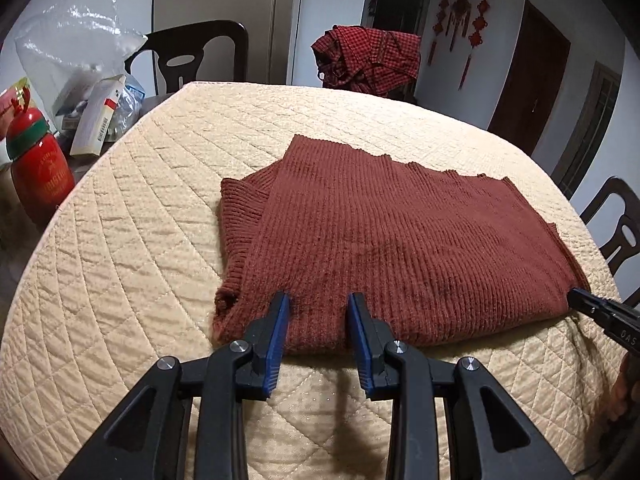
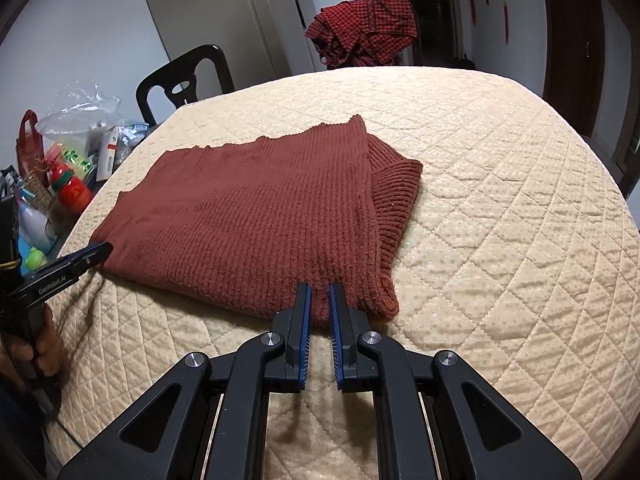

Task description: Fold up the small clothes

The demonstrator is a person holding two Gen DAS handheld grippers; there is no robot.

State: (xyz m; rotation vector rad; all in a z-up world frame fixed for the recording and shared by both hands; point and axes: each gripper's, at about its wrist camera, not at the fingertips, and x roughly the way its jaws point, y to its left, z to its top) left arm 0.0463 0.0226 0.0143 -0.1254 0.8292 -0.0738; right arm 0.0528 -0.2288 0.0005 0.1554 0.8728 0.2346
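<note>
1. Between the tips of the left gripper (image 1: 319,300), a moderate gap stood open over the near edge of a rust-brown knit sweater (image 1: 400,240). The blue-padded fingers sat at the hem and had hold of nothing.
2. At the right gripper (image 2: 320,290), the jaws stood only narrowly apart, with the sweater's near edge running between the tips. Whether the pads were pinching the knit could not be told.
3. Each camera also caught the other gripper at the sweater's far near-corner, low against the cloth.
4. The sweater lay flat in the middle of a table under a cream quilted cover (image 1: 140,220). It made a roughly rectangular block with layers stacked, and a ribbed band (image 2: 394,200) stuck out past one side.
5. Judged from this, the first folds looked done: no sleeves hung loose and the body was tidy. A final fold probably remained, perhaps lifting the near edge over toward the far one, then smoothing.
6. Beyond the table, a red checked cloth (image 1: 368,60) was heaped on a dark chair (image 1: 192,52), possibly waiting its turn.
7. Off the table's left side stood a red bottle (image 1: 40,160), small boxes and a clear plastic bag (image 1: 72,40).
</note>
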